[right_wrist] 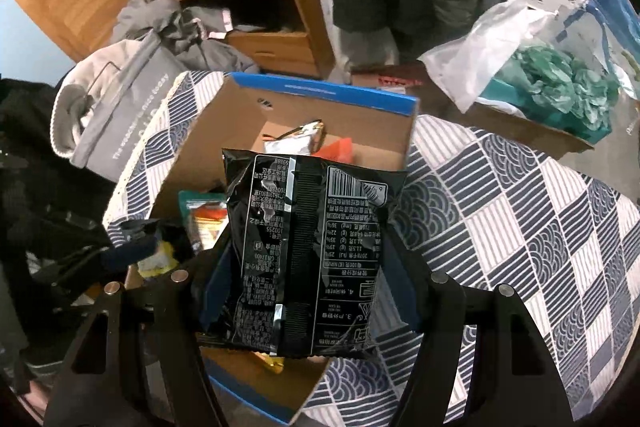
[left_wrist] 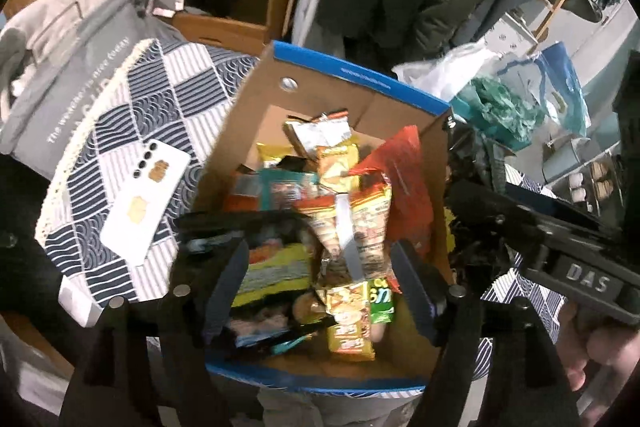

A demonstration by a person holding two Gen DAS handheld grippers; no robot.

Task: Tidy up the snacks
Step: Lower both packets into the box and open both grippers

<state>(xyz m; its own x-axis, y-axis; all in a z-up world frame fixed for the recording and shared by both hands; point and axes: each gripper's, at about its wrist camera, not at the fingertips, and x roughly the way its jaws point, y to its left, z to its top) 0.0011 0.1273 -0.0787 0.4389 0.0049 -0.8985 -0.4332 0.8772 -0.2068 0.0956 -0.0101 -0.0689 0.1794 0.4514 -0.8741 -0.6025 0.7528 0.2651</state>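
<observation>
Snacks [left_wrist: 340, 227]: crinkly foil packets in cardboard box [left_wrist: 256, 115] | right claw [right_wrist: 308, 267] clamps glossy black packet [right_wrist: 308, 251] | left claw [left_wrist: 320, 287] apart

Left gripper [left_wrist: 320, 287]: jaws spread wide, blue-padded fingers [left_wrist: 226, 287] well apart, nothing pinched between them, pointing forward and down. Right gripper [right_wrist: 306, 279]: jaws closed in on a black snack packet [right_wrist: 308, 251], one pad on each side edge, packet held flat-on to the camera with its printed back facing the lens. In the left wrist view the right gripper body [left_wrist: 560, 251] comes in from the right edge, with the person's right hand [left_wrist: 592, 351] wrapped around its handle at the lower right.
</observation>
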